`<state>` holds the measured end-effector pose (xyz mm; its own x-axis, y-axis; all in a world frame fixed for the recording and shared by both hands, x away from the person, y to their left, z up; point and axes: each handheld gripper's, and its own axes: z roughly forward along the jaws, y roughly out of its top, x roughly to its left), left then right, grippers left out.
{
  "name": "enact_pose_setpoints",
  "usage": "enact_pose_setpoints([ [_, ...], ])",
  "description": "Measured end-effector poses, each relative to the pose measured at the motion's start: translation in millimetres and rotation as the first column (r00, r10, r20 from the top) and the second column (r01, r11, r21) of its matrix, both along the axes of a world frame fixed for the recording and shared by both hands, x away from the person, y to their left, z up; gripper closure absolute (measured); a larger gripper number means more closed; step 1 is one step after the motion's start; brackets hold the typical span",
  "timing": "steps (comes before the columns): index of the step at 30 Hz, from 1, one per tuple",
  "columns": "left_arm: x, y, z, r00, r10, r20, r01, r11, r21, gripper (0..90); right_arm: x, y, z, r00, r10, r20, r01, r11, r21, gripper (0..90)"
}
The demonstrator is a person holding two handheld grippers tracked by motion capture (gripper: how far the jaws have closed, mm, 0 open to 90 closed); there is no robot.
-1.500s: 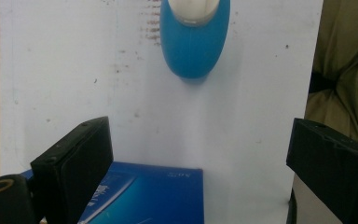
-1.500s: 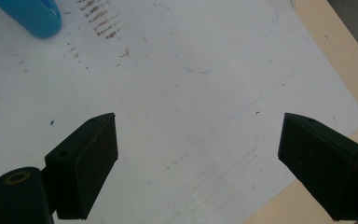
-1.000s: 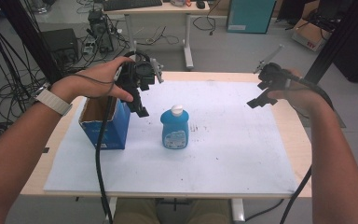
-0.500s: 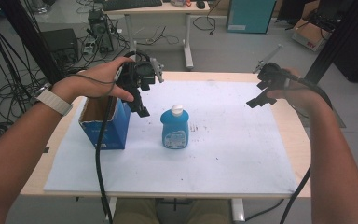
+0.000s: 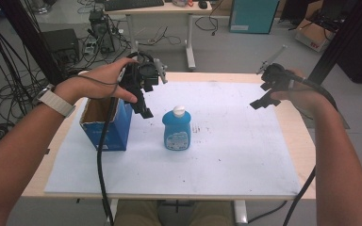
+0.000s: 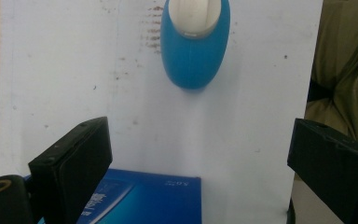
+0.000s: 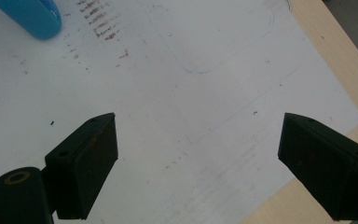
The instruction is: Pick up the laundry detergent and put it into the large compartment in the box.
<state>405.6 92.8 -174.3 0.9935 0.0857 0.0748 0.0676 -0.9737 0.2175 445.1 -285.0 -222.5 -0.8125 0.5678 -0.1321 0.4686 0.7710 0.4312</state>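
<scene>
Bottle (image 5: 176, 129) stands upright just ahead of and below left claw (image 5: 143, 101), jaws apart, likely lining up a grab. Box (image 5: 104, 123) sits right under it. Right claw (image 5: 264, 96) gapes empty, well off, staying clear.

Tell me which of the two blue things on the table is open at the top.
The blue cardboard box under the left gripper; its top is open. The blue bottle beside it wears a white cap.

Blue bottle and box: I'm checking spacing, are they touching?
Apart. The high view shows a strip of white sheet between the blue bottle and the box.
</scene>
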Motion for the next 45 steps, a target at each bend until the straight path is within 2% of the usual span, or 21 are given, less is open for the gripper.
enact_pose_setpoints([
  [11, 0.8, -10.0, -3.5, 1.0, 0.0, -0.002, 0.0, 0.9999, -0.014, 6.5, -0.6, 1.3, -0.8, 1.0, 0.003, -0.002, -0.003, 1.0, 0.005, 11.8],
  [24, 6.0, -34.4, -12.0, 0.9994, -0.027, -0.02, 0.027, 0.9996, 0.01, 6.6, -0.9, 3.9, -0.1, 0.9999, 0.012, 0.0, -0.012, 0.9999, 0.007, 11.8],
  [37, 7.4, -58.1, -16.7, 0.9986, -0.043, -0.032, 0.044, 0.9982, 0.04, 6.5, -4.7, -1.8, 0.4, 1.0, 0.007, 0.005, -0.007, 0.9999, 0.013, 11.8],
  [45, 11.3, -67.6, -21.9, 0.9991, -0.032, -0.029, 0.034, 0.998, 0.053, 6.6, -6.4, -7.3, -0.3, 1.0, 0.0, 0.007, 0.0, 0.9999, 0.017, 11.8],
])
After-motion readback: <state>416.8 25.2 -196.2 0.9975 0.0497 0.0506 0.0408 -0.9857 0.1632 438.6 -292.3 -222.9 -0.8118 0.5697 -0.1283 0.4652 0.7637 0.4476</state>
